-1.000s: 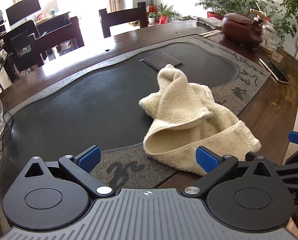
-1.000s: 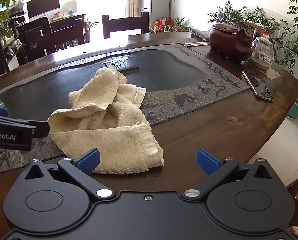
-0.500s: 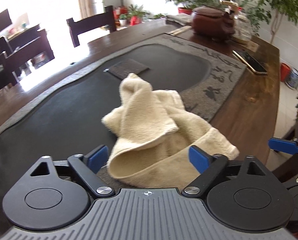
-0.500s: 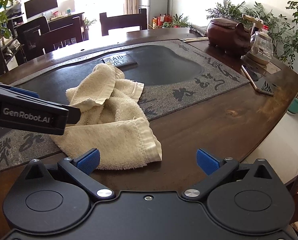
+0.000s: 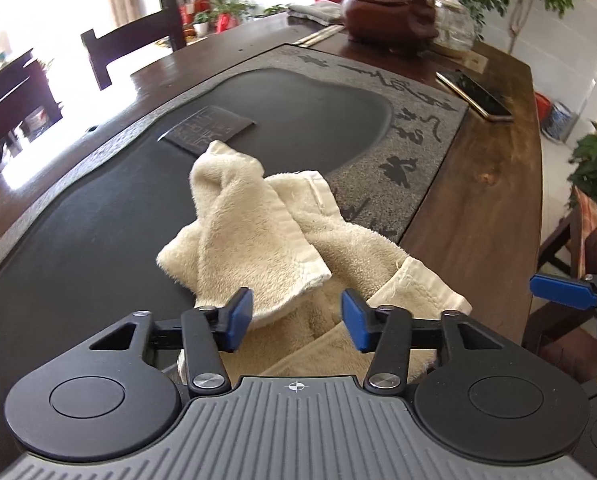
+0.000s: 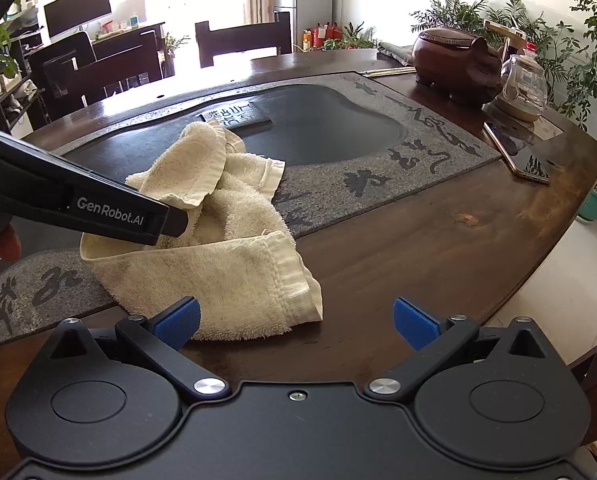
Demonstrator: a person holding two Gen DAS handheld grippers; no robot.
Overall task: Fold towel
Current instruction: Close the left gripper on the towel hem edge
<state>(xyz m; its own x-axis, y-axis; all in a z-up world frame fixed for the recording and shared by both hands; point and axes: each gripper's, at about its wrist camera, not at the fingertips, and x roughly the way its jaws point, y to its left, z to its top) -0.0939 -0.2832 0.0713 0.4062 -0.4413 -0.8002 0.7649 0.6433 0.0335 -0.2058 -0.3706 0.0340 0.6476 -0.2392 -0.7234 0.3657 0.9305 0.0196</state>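
Towel (image 5: 282,240) crumpled on stone tray (image 5: 418,152); left gripper (image 5: 296,316) half-open straddling towel fold, right gripper (image 6: 296,320) wide open, empty, at towel's near corner.

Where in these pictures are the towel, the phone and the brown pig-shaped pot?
towel (image 6: 234,276), right wrist view, on its near folded layer.
phone (image 6: 522,156), right wrist view, on its dark screen.
pig-shaped pot (image 6: 454,60), right wrist view, on its round body.

"GenRobot.AI" stands in white on the left claw (image 6: 170,222); tray calligraphy unreadable.
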